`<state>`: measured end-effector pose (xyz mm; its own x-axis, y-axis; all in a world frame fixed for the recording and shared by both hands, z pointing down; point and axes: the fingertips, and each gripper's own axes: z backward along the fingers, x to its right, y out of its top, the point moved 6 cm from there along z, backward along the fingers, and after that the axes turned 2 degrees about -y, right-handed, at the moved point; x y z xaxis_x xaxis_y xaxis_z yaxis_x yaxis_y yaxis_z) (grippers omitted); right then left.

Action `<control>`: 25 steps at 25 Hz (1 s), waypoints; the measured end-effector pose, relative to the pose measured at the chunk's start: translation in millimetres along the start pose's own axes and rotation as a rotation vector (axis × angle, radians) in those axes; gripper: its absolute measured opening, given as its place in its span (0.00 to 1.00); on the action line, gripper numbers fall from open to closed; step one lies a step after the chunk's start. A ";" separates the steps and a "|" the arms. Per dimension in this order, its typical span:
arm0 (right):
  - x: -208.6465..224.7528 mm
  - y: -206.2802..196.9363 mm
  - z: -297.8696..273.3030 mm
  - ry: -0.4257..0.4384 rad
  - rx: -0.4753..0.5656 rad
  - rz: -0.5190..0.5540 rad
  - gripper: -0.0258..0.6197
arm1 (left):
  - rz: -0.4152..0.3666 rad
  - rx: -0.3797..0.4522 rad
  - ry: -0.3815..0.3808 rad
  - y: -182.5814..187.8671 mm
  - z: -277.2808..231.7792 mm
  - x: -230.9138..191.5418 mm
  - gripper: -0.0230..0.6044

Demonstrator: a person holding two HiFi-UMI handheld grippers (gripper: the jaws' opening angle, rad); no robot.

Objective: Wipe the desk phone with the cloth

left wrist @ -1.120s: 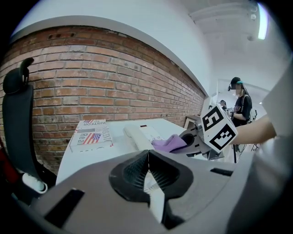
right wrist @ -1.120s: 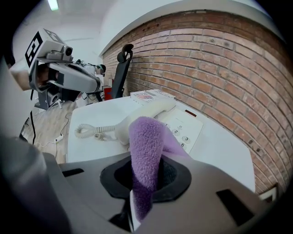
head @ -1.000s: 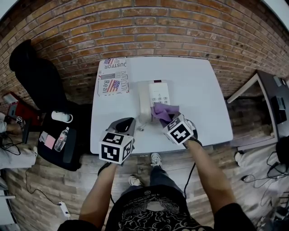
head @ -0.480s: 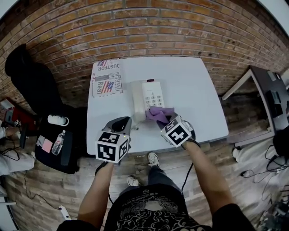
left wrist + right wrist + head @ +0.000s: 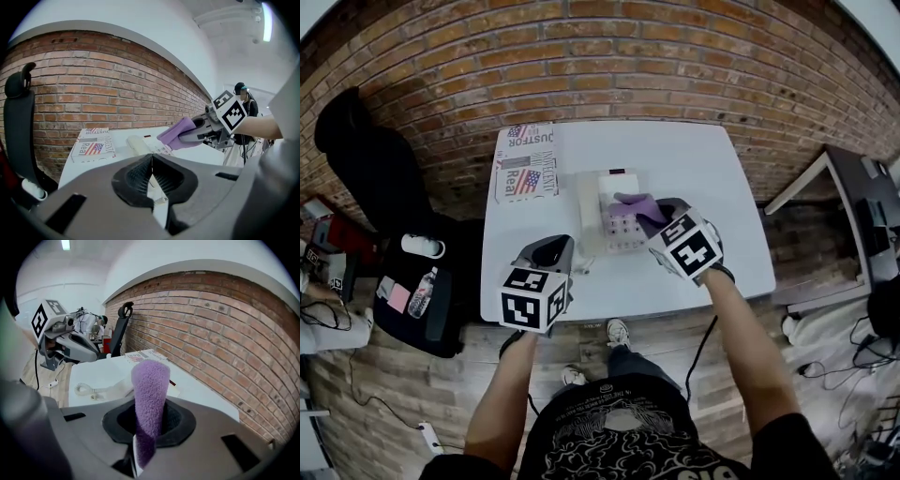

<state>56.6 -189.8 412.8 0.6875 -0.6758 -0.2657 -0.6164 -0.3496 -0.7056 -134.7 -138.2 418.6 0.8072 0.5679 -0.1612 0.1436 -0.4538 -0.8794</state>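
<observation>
The white desk phone lies mid-table, its handset along the left side and its coiled cord trailing off the near end. My right gripper is shut on the purple cloth, which hangs over the phone's keypad. In the right gripper view the cloth stands up from between the jaws. My left gripper hovers near the table's front edge, left of the phone and apart from it. Its jaws are shut with nothing held.
A printed cardboard box lies at the table's back left corner. A black office chair and a low black stand with a bottle are left of the white table. Another desk stands at the right, and a brick wall runs behind.
My right gripper has carried the cloth from the phone's near end farther back over the keypad. The left gripper has stayed about where it was.
</observation>
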 end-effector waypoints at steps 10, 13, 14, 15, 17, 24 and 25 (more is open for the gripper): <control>34.6 49.1 -27.1 0.023 0.061 0.057 0.11 | 0.027 0.009 0.055 12.1 -15.7 -17.7 0.05; 37.2 64.3 -39.4 0.037 0.081 0.078 0.11 | 0.034 0.007 0.073 13.5 -19.0 -22.7 0.05; 37.4 69.2 -43.6 0.041 0.086 0.085 0.11 | 0.037 0.007 0.078 14.3 -20.0 -24.0 0.05; 37.2 74.2 -48.4 0.047 0.090 0.092 0.11 | 0.039 0.006 0.084 15.0 -20.7 -25.5 0.05; 35.8 83.4 -60.0 0.063 0.095 0.105 0.11 | 0.043 0.005 0.097 16.1 -21.8 -28.9 0.05; 25.8 93.5 -102.9 0.116 0.056 0.159 0.11 | 0.063 0.002 0.143 17.0 -20.9 -45.9 0.05; 23.0 92.8 -107.1 0.125 0.049 0.163 0.11 | 0.065 0.001 0.148 16.4 -20.0 -48.1 0.05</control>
<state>-25.9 -307.3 411.6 0.5255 -0.7973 -0.2970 -0.6938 -0.1995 -0.6920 -159.7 -186.7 420.9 0.8904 0.4297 -0.1500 0.0880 -0.4859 -0.8696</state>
